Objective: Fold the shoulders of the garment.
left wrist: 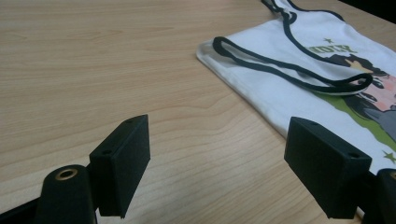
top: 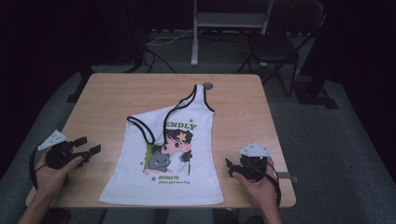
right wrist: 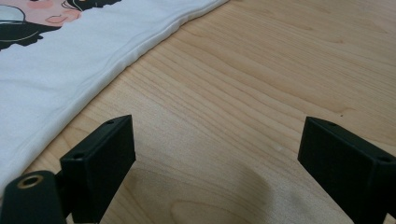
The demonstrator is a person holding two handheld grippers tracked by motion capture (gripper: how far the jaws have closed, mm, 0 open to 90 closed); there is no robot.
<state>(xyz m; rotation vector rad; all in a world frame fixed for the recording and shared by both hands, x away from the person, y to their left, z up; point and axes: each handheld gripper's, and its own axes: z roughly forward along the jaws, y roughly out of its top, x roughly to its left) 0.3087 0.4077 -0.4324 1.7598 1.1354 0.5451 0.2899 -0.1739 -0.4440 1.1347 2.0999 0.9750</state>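
At table (top: 112, 88) centre, shirt (top: 187, 175) is laid flat; left gripper (top: 89, 145) at 9 o'clock, right gripper (top: 229, 167) at 3, both wide open, nothing gripped.

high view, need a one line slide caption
White printed tank top flat on wooden table, open left gripper and right gripper flanking it.

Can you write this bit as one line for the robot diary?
left gripper open, beside top | right gripper open, beside top | white tank top flat on table, untouched
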